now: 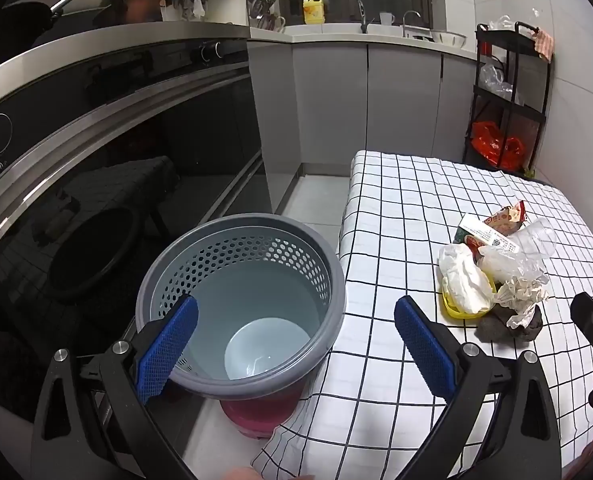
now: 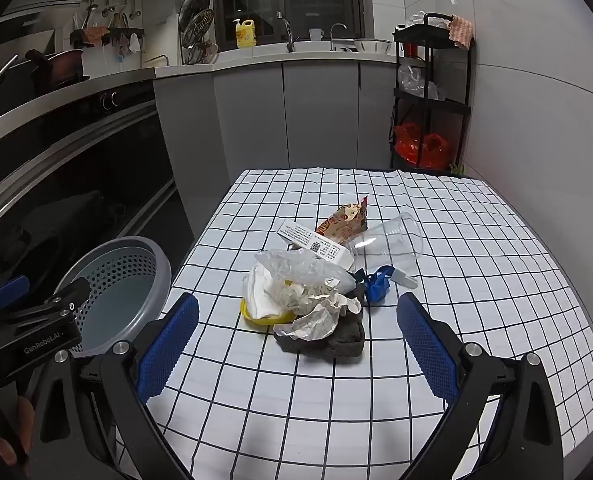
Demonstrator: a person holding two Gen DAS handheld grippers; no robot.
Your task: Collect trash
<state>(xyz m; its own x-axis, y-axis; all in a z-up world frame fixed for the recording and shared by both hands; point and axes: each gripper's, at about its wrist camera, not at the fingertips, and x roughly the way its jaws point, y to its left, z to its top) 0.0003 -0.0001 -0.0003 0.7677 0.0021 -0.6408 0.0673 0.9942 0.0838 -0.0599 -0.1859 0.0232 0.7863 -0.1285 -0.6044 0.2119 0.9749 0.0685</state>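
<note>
A pile of trash lies on the checked tablecloth (image 2: 476, 280): crumpled paper (image 2: 320, 316) on a dark sponge (image 2: 336, 344), a white tissue (image 2: 262, 294) on a yellow lid (image 2: 252, 316), a clear plastic bag (image 2: 300, 266), a white carton (image 2: 316, 242), a snack wrapper (image 2: 342, 220), a clear plastic cup (image 2: 392, 240) and a blue scrap (image 2: 378, 286). The pile also shows in the left wrist view (image 1: 492, 276). A grey perforated bin (image 1: 240, 300) stands left of the table, also in the right wrist view (image 2: 124, 292). My left gripper (image 1: 296, 344) is open above the bin's near rim. My right gripper (image 2: 296, 336) is open and empty just in front of the pile.
A black oven front (image 1: 116, 152) stands to the left of the bin. Grey cabinets (image 2: 288, 112) and a counter with a sink lie behind the table. A black shelf rack (image 2: 428, 96) with red bags stands at the back right, against the white tiled wall.
</note>
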